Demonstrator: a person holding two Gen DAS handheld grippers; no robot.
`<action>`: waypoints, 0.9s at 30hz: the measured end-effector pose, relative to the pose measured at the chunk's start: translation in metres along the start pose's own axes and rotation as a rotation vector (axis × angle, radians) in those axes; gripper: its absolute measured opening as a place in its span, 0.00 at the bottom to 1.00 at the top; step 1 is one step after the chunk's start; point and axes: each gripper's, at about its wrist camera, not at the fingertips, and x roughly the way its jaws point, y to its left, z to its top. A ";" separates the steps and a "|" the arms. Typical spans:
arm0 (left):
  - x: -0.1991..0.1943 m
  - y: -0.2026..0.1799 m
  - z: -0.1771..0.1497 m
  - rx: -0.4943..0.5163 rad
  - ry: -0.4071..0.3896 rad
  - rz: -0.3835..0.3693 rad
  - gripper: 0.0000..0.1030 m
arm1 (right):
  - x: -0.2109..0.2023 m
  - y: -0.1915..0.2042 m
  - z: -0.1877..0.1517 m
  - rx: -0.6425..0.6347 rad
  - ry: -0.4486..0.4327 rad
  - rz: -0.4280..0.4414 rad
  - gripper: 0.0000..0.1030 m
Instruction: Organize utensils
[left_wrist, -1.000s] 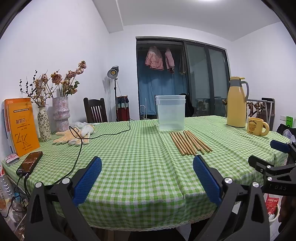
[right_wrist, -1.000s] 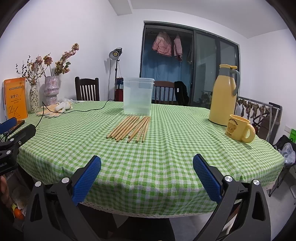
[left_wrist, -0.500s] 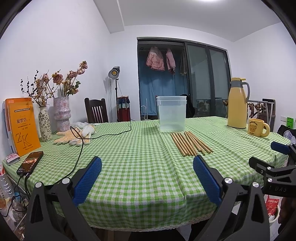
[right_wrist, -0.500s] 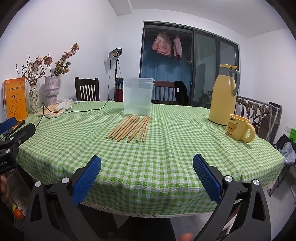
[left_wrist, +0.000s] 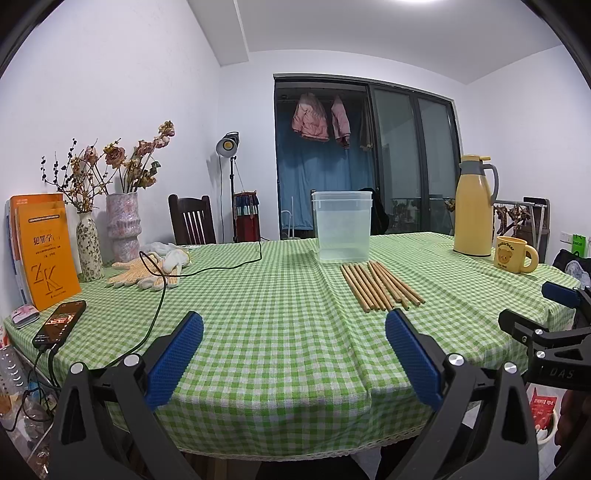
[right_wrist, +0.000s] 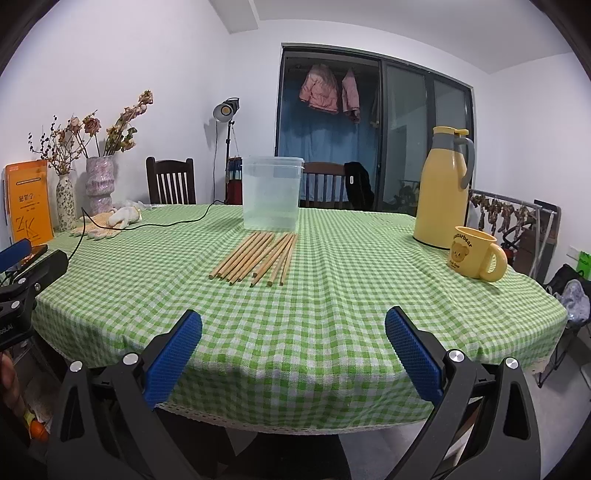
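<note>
Random stuff sitting around the yellow thermos jug (right_wrist: 442, 188) on the green checked tablecloth (right_wrist: 332, 295)

A yellow bear mug (right_wrist: 474, 254) sits just beside the jug, on its near side. Way off to the jug's left: a pair of work gloves (left_wrist: 147, 271) with a black cable (left_wrist: 207, 270) running across them, then two vases of dried flowers (left_wrist: 110, 229), orange books (left_wrist: 44, 251) leaning on the wall, and a phone (left_wrist: 59, 323) at the table edge. Behind the jug, pink jackets (right_wrist: 328, 90) hang up, plus a lamp on a stand (right_wrist: 226, 110) and wooden chairs (right_wrist: 170, 181).
</note>
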 end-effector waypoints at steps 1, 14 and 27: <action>0.000 0.000 0.000 0.001 0.001 -0.001 0.93 | 0.000 0.000 0.000 -0.001 0.001 0.005 0.93; 0.028 0.004 0.008 -0.008 0.021 0.007 0.93 | 0.015 -0.005 0.000 -0.014 0.013 -0.009 0.93; 0.124 0.010 0.038 -0.007 0.177 -0.042 0.93 | 0.082 -0.014 0.034 -0.035 0.088 -0.059 0.93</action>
